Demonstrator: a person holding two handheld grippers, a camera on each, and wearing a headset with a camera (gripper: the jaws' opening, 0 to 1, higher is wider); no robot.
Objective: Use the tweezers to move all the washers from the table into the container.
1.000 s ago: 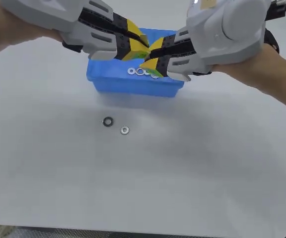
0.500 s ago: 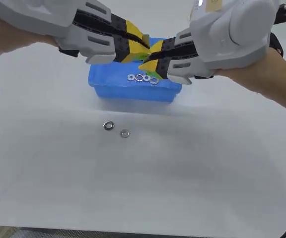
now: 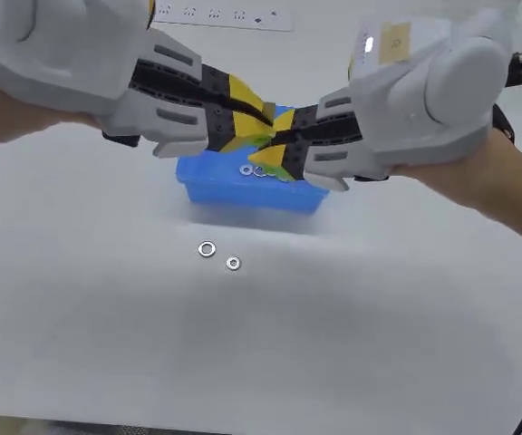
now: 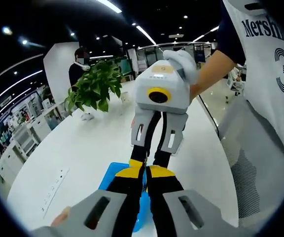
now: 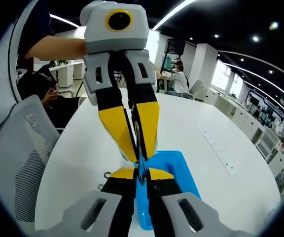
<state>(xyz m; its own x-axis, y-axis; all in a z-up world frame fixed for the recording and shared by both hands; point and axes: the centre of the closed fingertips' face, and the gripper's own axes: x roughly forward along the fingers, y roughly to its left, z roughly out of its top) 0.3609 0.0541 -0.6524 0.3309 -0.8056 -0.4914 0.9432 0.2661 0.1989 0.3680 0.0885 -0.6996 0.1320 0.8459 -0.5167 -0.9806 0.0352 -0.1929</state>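
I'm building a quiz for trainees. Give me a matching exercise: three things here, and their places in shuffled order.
1. two loose silver metal washers
2. cluster of silver washers
3. long white power strip

A. inside the blue plastic container
B. at the far side of the white table, beyond the container
C. on the bare table, nearer the person than the container

Pairs: 1-C, 2-A, 3-B.

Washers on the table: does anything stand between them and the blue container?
Nothing visible. Bare table separates the two washers from the container; left gripper and right gripper hover above it, off that path.
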